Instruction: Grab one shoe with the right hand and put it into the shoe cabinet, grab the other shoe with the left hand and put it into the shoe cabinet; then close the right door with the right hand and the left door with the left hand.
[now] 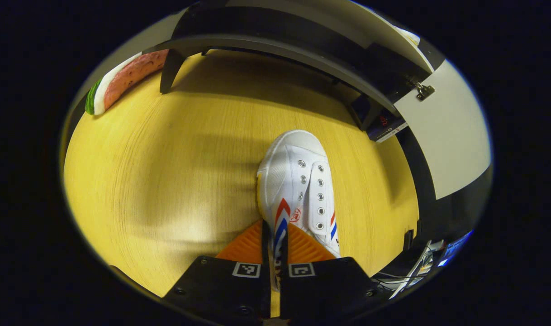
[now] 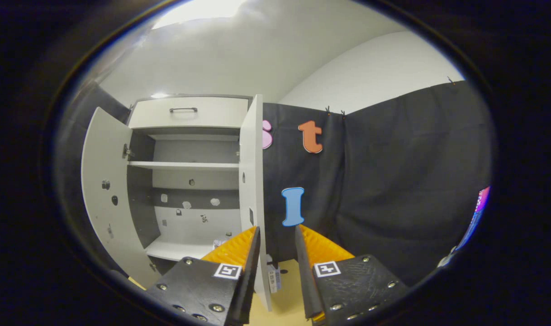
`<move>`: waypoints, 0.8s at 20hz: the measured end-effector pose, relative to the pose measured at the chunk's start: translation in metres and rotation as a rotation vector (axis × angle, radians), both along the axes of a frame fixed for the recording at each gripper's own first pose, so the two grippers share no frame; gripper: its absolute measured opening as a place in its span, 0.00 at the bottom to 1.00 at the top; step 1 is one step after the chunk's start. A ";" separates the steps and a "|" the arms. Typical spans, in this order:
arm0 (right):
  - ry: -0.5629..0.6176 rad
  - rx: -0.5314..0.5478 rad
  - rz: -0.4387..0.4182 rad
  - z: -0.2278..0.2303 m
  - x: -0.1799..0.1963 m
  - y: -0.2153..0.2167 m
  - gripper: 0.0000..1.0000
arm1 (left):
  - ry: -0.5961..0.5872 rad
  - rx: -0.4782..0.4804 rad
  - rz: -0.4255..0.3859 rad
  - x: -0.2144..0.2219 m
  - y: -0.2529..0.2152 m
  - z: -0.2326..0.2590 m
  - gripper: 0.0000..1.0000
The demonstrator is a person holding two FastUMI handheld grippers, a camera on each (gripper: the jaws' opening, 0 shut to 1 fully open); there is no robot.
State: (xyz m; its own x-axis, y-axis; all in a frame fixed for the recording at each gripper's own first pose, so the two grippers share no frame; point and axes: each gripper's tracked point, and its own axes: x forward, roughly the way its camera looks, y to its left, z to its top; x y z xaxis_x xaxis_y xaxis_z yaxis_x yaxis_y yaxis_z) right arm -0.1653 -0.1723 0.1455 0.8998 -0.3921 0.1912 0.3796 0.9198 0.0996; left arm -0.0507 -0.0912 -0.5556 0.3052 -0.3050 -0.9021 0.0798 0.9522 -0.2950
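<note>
A white canvas shoe with red and blue stripes points away from me over the yellow wooden floor. My left gripper is shut on the upper edge of its side wall near the heel. Past the toe lies the dark underside of the shoe cabinet, with one white door swung out at the right. In the right gripper view the cabinet stands open, with its left door and right door both swung out. My right gripper is open and holds nothing, close to the right door's front edge.
A cushion shaped like a watermelon slice lies at the far left of the floor. A small boxed item sits by the cabinet's foot. Inside the cabinet are a middle shelf and a bottom shelf. Black cloth wall stands right of the cabinet.
</note>
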 end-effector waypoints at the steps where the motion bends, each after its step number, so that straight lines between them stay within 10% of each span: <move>1: -0.001 0.001 0.006 0.000 0.000 -0.001 0.44 | -0.004 0.018 -0.015 0.001 0.002 0.001 0.04; 16: -0.061 0.018 0.187 -0.014 0.010 -0.016 0.41 | -0.451 -0.073 0.068 0.032 0.030 0.090 0.02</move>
